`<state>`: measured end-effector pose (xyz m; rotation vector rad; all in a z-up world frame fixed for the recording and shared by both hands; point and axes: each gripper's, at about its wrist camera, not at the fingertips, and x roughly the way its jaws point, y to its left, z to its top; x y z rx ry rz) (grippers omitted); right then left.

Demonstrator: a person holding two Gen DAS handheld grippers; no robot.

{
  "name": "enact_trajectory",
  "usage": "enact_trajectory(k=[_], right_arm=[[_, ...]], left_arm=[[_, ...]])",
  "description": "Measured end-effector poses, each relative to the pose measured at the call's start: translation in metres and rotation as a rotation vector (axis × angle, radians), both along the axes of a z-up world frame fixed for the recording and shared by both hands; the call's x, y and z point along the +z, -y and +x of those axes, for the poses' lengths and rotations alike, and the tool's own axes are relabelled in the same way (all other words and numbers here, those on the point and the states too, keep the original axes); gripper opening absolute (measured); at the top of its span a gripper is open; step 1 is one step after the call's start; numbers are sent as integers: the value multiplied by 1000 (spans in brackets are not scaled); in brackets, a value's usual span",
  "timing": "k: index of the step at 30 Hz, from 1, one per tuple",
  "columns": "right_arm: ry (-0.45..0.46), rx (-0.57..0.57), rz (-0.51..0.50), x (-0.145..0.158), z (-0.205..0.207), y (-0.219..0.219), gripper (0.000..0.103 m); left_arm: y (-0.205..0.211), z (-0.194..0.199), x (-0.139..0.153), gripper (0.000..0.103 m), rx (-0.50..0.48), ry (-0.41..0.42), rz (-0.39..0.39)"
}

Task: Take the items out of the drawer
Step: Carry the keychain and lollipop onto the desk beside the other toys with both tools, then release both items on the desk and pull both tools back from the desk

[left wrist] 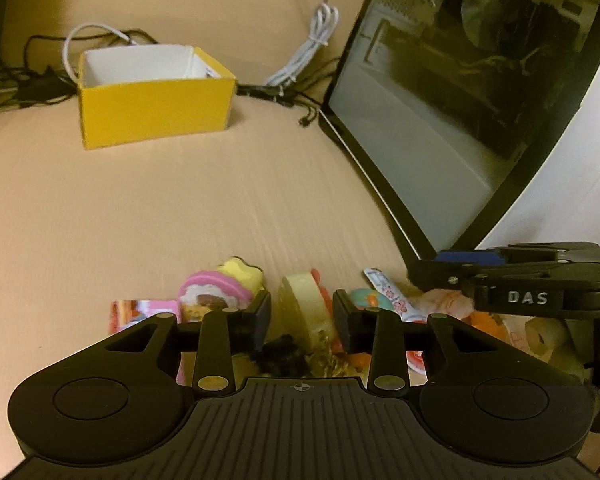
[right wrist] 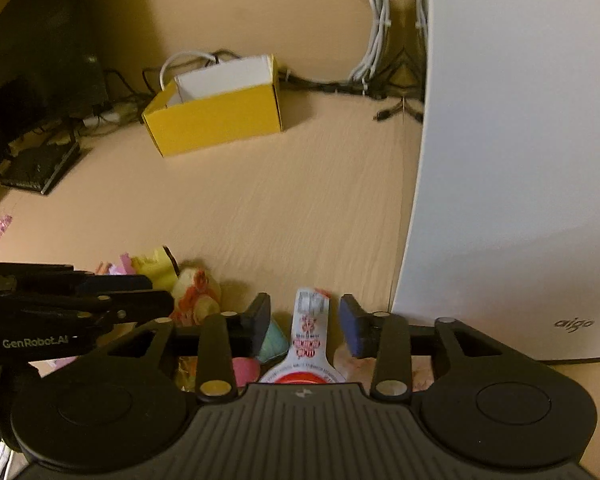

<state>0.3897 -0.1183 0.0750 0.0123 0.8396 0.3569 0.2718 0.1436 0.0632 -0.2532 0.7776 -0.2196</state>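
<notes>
A heap of small toys and packets lies just below the desk's near edge; the drawer's walls are hidden. My left gripper (left wrist: 302,316) stands open around a pale yellow disc (left wrist: 306,306), with a small gap at the left pad. A pink and yellow toy (left wrist: 216,292) and a teal piece (left wrist: 364,298) flank it. My right gripper (right wrist: 305,320) is open over a white pouch with red print (right wrist: 311,330), clear of both pads. The two grippers sit side by side: the right gripper (left wrist: 424,270) shows at the right edge, the left gripper (right wrist: 156,292) at the left.
A yellow open box (left wrist: 156,108) (right wrist: 216,120) stands on the beige desk (left wrist: 180,208). A glass-sided white computer case (left wrist: 460,100) (right wrist: 520,160) walls off the right. Cables (left wrist: 308,52) lie at the back. A black device (right wrist: 40,164) sits far left.
</notes>
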Motion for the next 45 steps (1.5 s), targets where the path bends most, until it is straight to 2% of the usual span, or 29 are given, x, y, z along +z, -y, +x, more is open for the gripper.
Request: enact_trajectory(k=[4,8,13,16,20,22,25,29,34,37,40,42,45], right_arm=[[32,-19,4,9,-13,1,53],[37,-54,6,11,-34,4,55],[52,-129,23,14,-78,11,58],[101,-184,14,18,-118,12,65],[201,-235,-63,27,-178,5,73],[267,-264,-85,29,-209,2,85],[334,-317,-110,30,-242,-2,88],[264,-299,-99,24,-264,1,88],[181,-263,-62,-1,-297,12,88],[163,-234,-46,-16,-323,21,88],[142,-218,-61,-30,-355,34,88],[123,-200,-49,-40,-371,45,88],[82,-176,-87,-62,-377,51,88]], left_arm=[[-18,-17,7,37,48,25,0],[-40,-42,14,37,106,44,8],[-61,-86,21,37,175,94,70],[-74,-114,21,37,220,120,65],[-84,-146,14,37,243,153,59],[-85,-163,9,37,239,155,55],[-82,-188,3,37,244,140,39],[-64,-225,-1,37,241,130,37],[-30,-275,-9,37,242,113,25],[7,-304,-11,37,180,139,44],[44,-325,-16,36,120,103,52],[67,-336,-24,37,62,84,95],[90,-346,-42,36,46,58,158]])
